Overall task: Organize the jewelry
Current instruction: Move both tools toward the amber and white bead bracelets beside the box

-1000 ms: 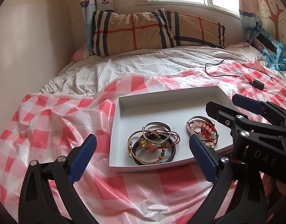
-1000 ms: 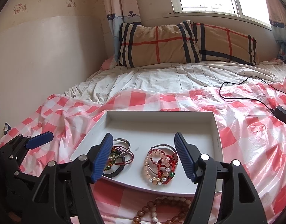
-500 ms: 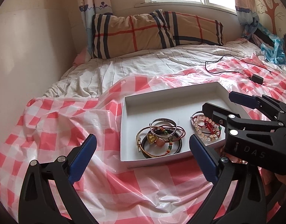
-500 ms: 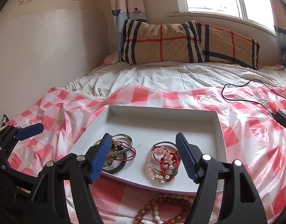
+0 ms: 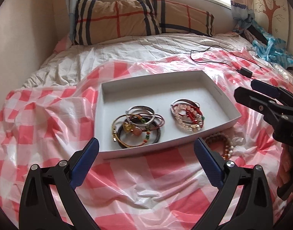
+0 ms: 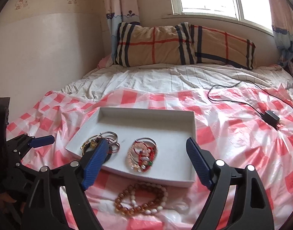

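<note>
A white tray [image 5: 221, 96] [image 6: 192, 122] lies on the checked sheet. It holds a pile of bangles and cord bracelets [image 5: 137, 127] [image 6: 110, 140] on the left and a pile of pink and red bead bracelets [image 5: 187, 117] [image 6: 143, 156] on the right. An amber and white bead bracelet [image 6: 141, 199] [image 5: 222, 143] lies on the sheet just in front of the tray. My left gripper [image 5: 146, 161] is open and empty, near the tray's front edge. My right gripper [image 6: 145, 163] is open and empty, above the tray's front and the loose bracelet.
The red-and-white checked plastic sheet [image 5: 50, 124] covers the rumpled bed. A black charger and cable [image 6: 271, 117] [image 5: 246, 71] lie at the right. A plaid pillow [image 6: 175, 46] leans against the wall under the window. Blue cloth [image 5: 271, 49] sits at the far right.
Both grippers have drawn back from the tray and stayed open. The loose amber bracelet shows more fully in front of the tray.
</note>
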Motion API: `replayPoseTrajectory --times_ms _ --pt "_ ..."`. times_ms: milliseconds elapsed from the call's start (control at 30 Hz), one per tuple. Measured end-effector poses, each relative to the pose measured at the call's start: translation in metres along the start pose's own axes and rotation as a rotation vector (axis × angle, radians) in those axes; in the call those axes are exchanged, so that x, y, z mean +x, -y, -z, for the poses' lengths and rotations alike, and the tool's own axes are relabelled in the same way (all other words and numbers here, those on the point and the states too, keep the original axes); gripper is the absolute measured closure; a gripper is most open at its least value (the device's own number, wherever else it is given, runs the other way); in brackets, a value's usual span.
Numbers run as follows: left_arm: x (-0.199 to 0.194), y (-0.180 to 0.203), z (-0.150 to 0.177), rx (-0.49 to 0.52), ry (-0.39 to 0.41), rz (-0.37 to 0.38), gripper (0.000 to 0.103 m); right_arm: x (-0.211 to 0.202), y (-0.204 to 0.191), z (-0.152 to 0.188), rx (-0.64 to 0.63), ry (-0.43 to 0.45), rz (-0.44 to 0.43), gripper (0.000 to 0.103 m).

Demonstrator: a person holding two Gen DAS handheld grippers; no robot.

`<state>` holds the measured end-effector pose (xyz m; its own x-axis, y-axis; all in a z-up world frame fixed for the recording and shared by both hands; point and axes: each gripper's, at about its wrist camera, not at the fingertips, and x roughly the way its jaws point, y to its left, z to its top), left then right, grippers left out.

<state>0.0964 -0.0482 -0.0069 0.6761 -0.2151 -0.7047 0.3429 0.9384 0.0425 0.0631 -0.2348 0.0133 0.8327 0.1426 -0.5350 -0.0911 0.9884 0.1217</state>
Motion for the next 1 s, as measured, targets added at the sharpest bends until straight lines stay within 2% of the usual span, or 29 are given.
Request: replayPoseTrajectory --times_ms 133,300,400,533,633,833,1000 --pt "0.008 0.032 0.008 0.044 -0.023 0.055 0.008 -0.018 0.039 0.029 0.067 -0.059 0.111 0.022" --pt "0.032 0.063 0.011 0.051 -0.072 0.072 0.008 -0.010 0.064 0.042 0.165 -0.133 0.135 0.022" --pt "0.052 0.073 0.012 0.073 -0.127 0.016 0.008 -0.006 0.060 0.044 0.147 -0.143 0.129 0.022" --pt "0.076 0.075 0.019 0.081 -0.236 0.004 0.008 0.001 0.060 0.048 0.138 -0.168 0.129 0.022" --pt "0.076 0.069 0.020 0.073 -0.255 -0.018 0.007 0.004 0.059 0.051 0.127 -0.183 0.135 0.022" --pt "0.061 0.046 0.028 0.205 -0.278 -0.143 0.007 0.018 0.045 0.058 0.046 -0.250 0.145 0.022" --pt "0.051 0.033 0.033 0.272 -0.311 -0.202 0.007 0.026 0.033 0.059 0.009 -0.266 0.127 0.022"
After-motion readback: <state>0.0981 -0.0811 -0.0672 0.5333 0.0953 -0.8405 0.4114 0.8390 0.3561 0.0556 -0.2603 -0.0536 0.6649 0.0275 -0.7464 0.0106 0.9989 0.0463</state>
